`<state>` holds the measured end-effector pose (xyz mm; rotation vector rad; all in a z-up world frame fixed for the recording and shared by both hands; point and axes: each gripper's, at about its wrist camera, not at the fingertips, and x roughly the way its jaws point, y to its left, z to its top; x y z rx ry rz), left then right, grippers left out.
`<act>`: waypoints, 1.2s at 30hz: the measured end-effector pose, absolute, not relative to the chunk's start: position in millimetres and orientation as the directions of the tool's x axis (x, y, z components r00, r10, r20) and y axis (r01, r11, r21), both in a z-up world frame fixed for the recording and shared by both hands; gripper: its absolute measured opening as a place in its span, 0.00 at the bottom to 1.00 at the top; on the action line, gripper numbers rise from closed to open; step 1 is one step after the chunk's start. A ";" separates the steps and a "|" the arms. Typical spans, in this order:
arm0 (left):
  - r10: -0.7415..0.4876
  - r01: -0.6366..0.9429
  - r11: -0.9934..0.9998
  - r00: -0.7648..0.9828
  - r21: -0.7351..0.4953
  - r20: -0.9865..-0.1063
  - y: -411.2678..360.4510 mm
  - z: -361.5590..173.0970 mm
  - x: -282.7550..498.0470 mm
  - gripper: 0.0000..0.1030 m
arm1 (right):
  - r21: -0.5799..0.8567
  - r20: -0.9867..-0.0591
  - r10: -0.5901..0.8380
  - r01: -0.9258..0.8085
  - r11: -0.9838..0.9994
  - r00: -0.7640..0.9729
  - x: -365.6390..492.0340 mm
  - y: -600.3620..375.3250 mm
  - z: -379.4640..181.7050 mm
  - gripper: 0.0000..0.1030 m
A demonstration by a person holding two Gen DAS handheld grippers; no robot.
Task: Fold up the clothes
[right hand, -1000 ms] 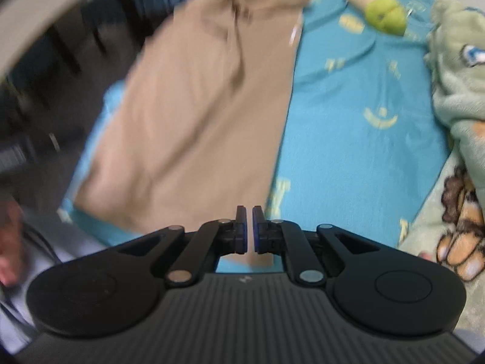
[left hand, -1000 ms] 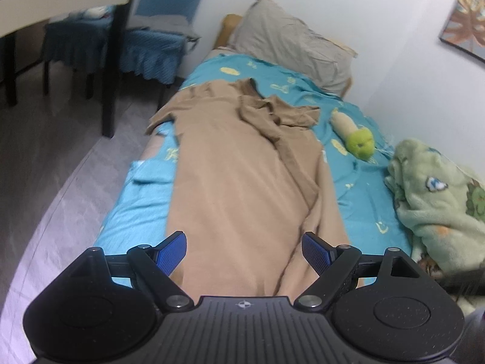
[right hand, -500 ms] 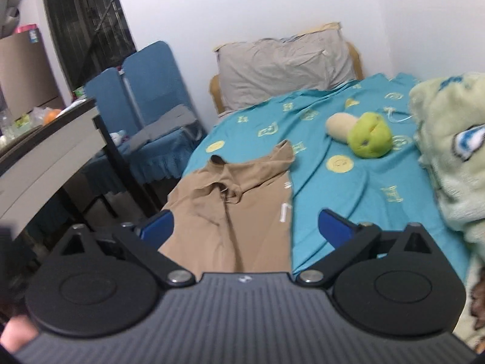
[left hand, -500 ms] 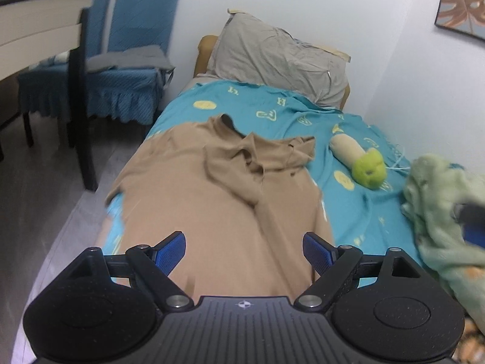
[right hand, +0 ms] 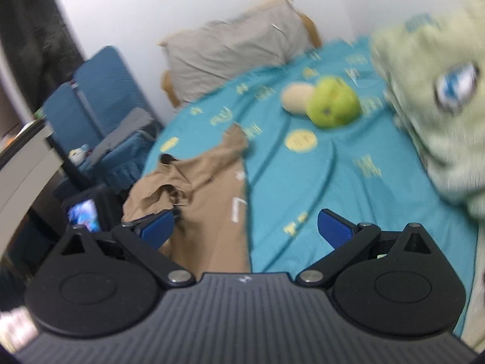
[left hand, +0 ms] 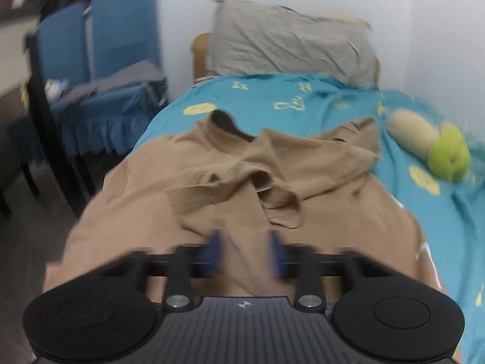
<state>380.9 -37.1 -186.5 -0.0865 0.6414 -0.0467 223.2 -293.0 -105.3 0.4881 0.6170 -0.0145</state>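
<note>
One tan shirt [left hand: 236, 188], lengthwise on the teal bedsheet [left hand: 303, 97], collar toward the pillow [left hand: 291, 36] at 12 o'clock, one sleeve crumpled across the chest. Soft, light, limp by the look of it; best taken at hem corners or shoulder seams. Left gripper [left hand: 245, 253]: blurred, jaws part-closed around a fabric ridge, grip uncertain. Right gripper [right hand: 245, 230]: jaws spread wide, empty, shirt at its 10 o'clock.

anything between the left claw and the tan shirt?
Nothing visible. The left claw is right over the tan shirt, fabric showing between its blurred blue pads, which have a gap between them. The plush toy lies off to the side on the bed sheet.
</note>
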 end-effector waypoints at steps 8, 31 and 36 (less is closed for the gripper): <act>0.009 -0.256 0.931 0.728 -0.260 -0.685 32.1 -193.5 358.0 0.02 | 0.442 -0.606 0.135 0.190 0.877 0.784 226.2 -285.5 -120.5 1.00; -0.141 0.103 0.989 0.858 -0.105 -0.494 3.9 -70.3 166.6 1.00 | 0.448 -0.450 0.284 -0.061 0.892 0.846 195.2 -256.3 -104.3 0.84; -0.151 0.073 0.982 0.862 -0.177 -0.484 27.7 -76.2 172.7 1.00 | 0.529 -0.502 0.371 -0.063 0.846 0.781 231.9 -240.1 -110.7 0.71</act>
